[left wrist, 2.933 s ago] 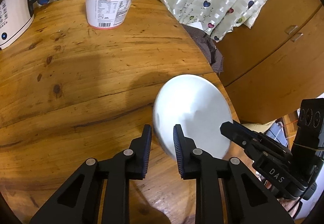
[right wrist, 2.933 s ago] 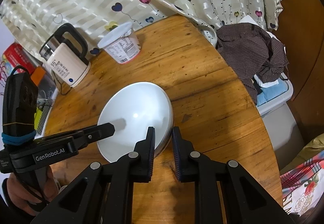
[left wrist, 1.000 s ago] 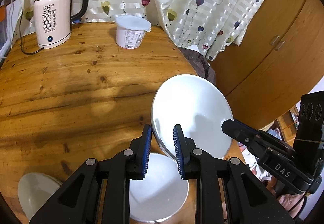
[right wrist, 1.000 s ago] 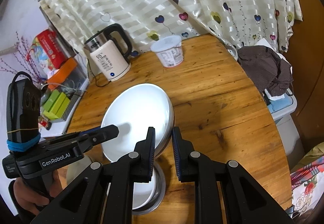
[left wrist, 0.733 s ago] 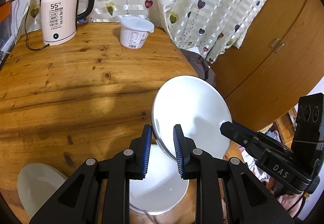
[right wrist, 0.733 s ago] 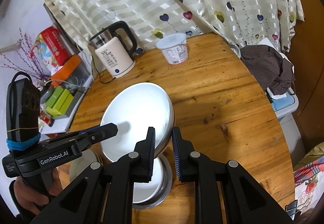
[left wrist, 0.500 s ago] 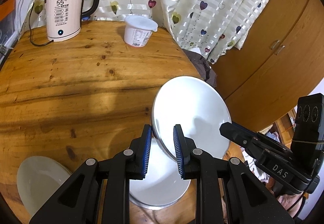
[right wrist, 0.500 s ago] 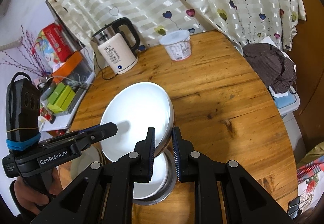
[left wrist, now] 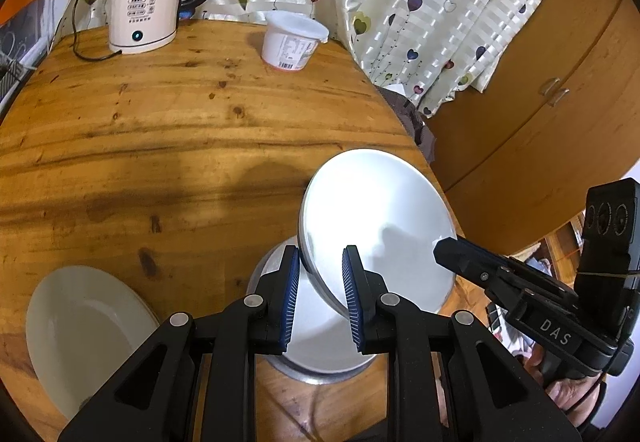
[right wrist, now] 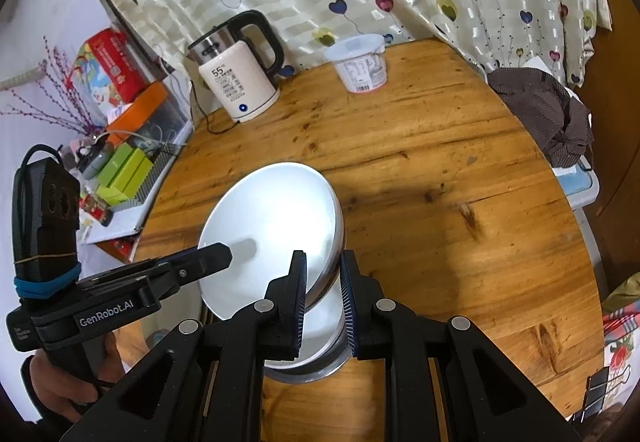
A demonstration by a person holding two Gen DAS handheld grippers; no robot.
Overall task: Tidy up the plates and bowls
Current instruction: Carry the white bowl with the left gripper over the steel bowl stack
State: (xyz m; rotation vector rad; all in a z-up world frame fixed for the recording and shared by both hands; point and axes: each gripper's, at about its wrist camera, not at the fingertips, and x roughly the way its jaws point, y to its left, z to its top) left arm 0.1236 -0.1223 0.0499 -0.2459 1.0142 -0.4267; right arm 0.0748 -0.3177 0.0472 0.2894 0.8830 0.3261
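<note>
We clamp both tongs, left gripper (left wrist: 320, 284) and right gripper (right wrist: 323, 284), on opposite rims of the round white plate (left wrist: 376, 226), keeping it balanced above the steel bowl (left wrist: 316, 358) below them for stacking.

A white plate (left wrist: 376, 218) hangs tilted above a metal bowl (left wrist: 316, 354) standing at the wooden bench's (left wrist: 160, 146) near edge, a cream plate (left wrist: 84, 326) lying flat to the bowl's left.

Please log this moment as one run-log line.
left gripper: shut on bowl | right gripper: shut on bowl | bowl above stack
</note>
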